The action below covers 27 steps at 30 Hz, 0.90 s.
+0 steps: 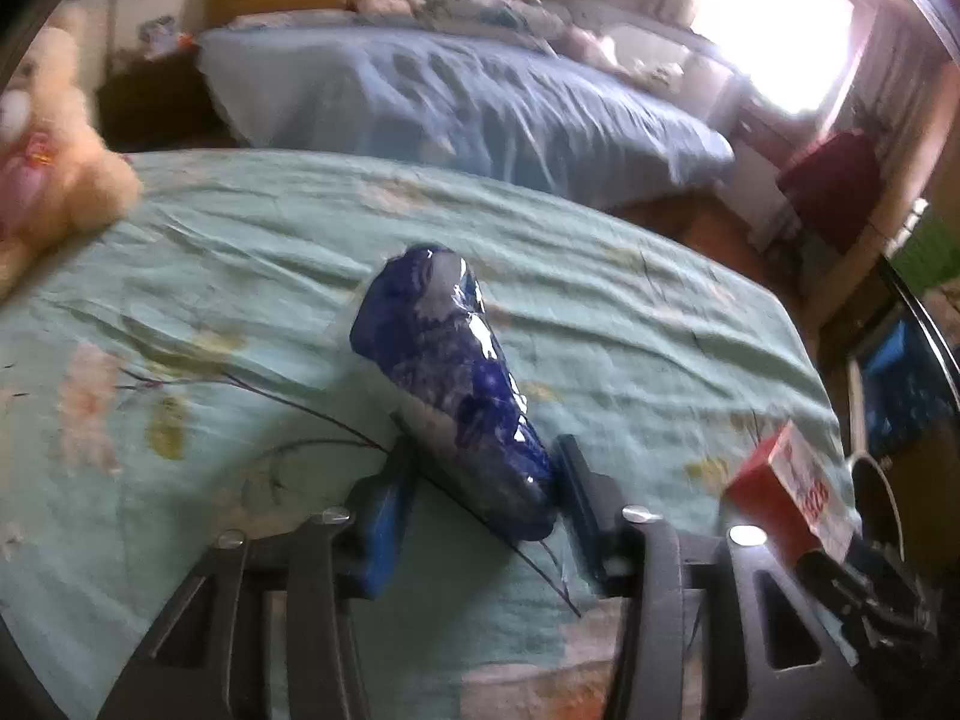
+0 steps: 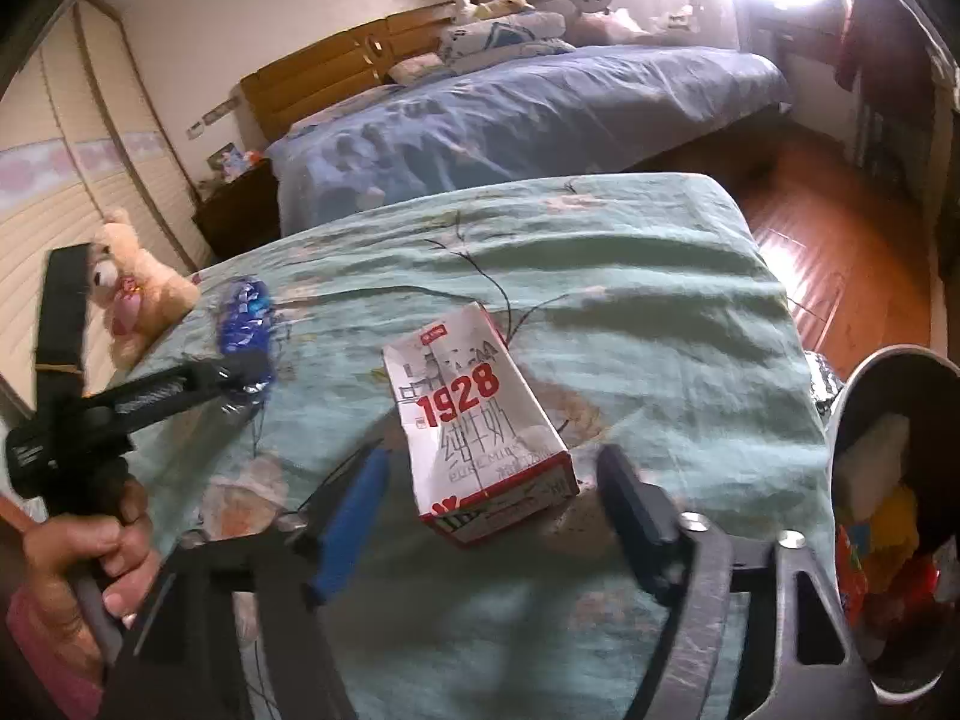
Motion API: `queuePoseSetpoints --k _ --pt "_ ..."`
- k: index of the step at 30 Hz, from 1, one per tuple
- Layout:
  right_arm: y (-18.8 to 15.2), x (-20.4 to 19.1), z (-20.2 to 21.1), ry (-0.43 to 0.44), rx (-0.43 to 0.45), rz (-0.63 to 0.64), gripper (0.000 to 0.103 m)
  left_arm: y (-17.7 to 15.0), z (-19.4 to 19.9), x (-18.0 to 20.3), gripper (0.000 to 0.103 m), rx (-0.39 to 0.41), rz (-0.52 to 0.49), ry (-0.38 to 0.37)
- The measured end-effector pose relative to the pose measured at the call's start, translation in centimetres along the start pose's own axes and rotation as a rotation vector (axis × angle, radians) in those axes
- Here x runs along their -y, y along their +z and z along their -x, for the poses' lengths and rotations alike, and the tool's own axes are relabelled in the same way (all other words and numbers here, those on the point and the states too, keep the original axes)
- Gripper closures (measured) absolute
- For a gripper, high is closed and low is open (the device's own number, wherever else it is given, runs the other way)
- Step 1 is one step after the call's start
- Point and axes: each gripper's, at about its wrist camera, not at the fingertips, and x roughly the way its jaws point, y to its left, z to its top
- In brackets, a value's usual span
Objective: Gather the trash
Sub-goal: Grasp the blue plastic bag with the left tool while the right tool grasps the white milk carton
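Left wrist view: left claw [image 1: 480, 498] grasps the blue wrapper [image 1: 456, 384] for binning. Right claw [image 2: 492, 516] is released, straddling the carton [image 2: 474, 426] near the bed's [image 2: 690, 324] edge beside the bin [image 2: 840, 420].

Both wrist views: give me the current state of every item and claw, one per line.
Crumpled shiny blue plastic wrapper: between the left claw's pads, apparently pinched.
White and red milk carton: between the right claw's fingers, not visibly pressed.
Left claw: shut on the wrapper.
Right claw: open around the carton.
Round trash bin: upright, open, partly filled.
Cream teddy bear: sitting on the green floral bedsheet.
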Motion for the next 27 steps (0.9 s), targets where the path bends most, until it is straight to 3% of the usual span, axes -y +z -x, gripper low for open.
queuePoseSetpoints --k 3,6,10,13,18,21,27 --pt "0.2 0.2 0.1 -0.011 -0.003 0.031 0.027 -0.4 0.6 0.4 0.067 -0.009 -0.042 -0.052" --pt "0.5 0.5 -0.2 0.004 -0.024 0.042 0.027 -1.2 1.5 1.2 0.067 -0.052 -0.107 -0.148" --pt "0.7 0.4 -0.8 -0.001 -0.044 0.069 0.027 -2.2 2.2 1.8 0.066 -0.120 -0.200 -0.219" --pt "0.7 0.2 -1.3 -0.006 -0.050 0.078 0.027 -2.4 1.8 1.5 0.064 -0.132 -0.206 -0.187" --pt "0.9 -0.6 -1.6 -0.002 -0.046 0.094 0.027 -2.7 1.5 1.1 0.040 -0.094 -0.124 -0.108" --pt "1.1 -1.1 -1.9 -0.025 -0.044 0.124 0.027 -3.1 1.8 1.8 0.038 -0.058 -0.099 -0.066" --pt "1.1 -0.9 -2.5 -0.026 -0.056 0.110 0.032 -3.8 1.5 2.9 0.034 -0.022 -0.076 -0.062"
